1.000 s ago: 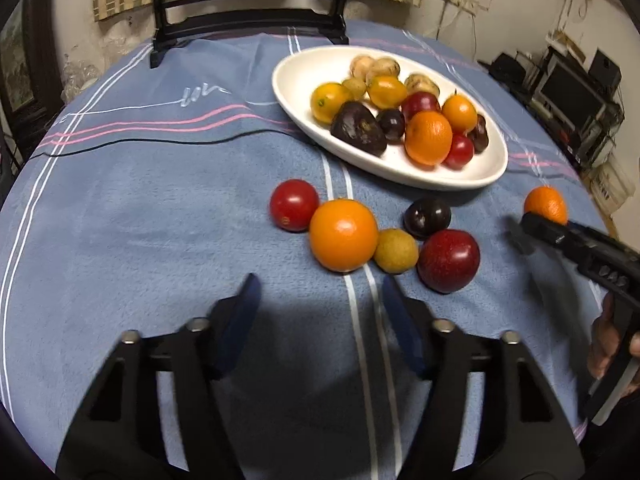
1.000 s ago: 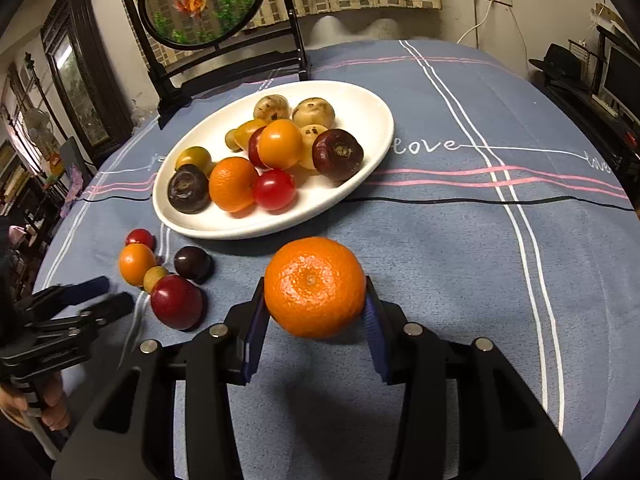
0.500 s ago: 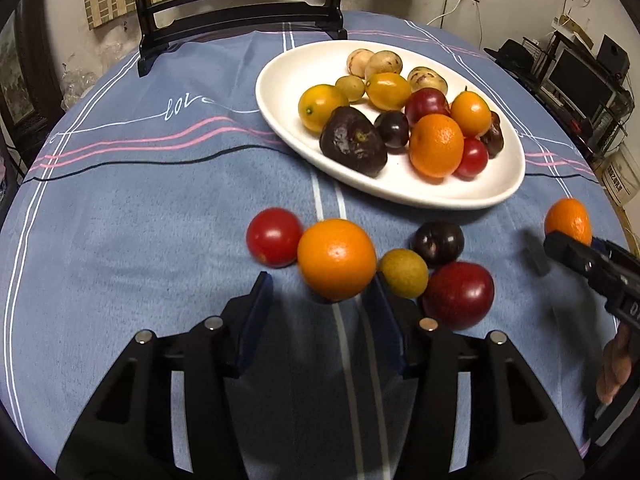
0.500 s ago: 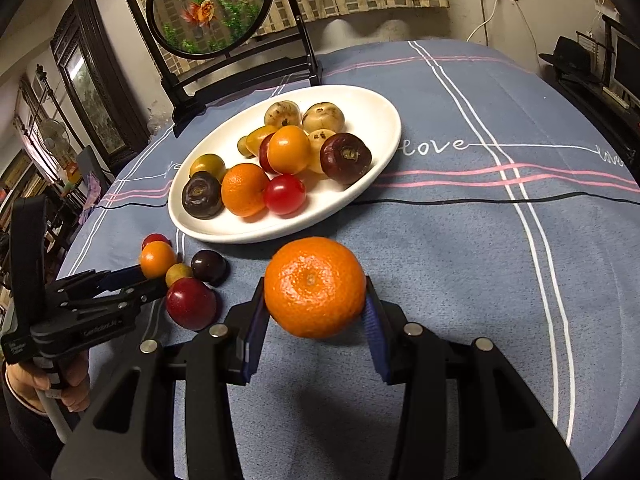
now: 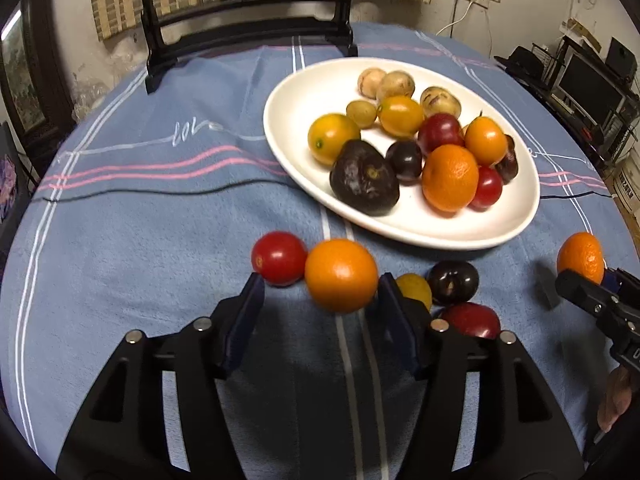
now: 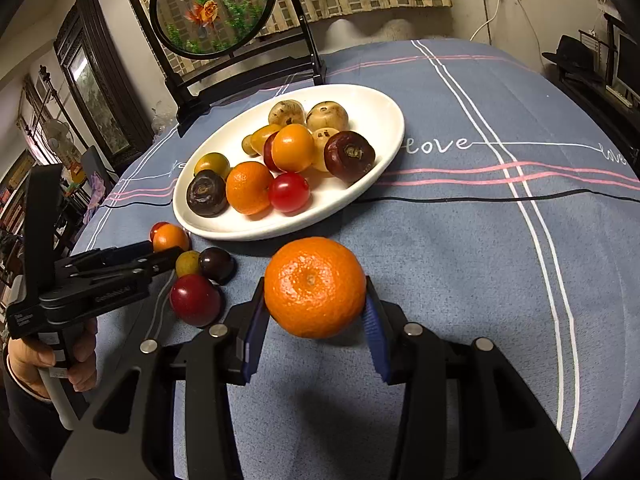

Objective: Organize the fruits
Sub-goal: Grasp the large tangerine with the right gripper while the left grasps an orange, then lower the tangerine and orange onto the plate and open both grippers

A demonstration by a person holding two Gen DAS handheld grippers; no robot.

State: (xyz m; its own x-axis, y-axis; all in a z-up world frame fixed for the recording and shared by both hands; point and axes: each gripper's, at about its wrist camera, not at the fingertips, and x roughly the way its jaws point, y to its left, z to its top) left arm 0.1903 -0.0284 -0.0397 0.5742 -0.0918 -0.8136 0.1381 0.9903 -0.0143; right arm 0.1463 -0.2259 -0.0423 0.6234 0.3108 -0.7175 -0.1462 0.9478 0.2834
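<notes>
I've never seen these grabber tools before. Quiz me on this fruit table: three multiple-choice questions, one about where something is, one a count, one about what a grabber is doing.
1. Where is the small red tomato nearest the left gripper?
A. In a wicker basket
B. On the blue striped tablecloth, beside the smooth orange fruit
C. Between the right gripper's fingers

2. How many fruits lie loose on the tablecloth near the left gripper?
A. Two
B. Five
C. Nine

3. What is the right gripper doing?
A. Open and empty
B. Shut on the dimpled orange mandarin
C. Hidden from view

Answers:
1 B: it touches the orange fruit on the cloth.
2 B: tomato, orange fruit, small yellow fruit, dark purple fruit, dark red plum.
3 B: both fingers press the mandarin's sides.
</notes>
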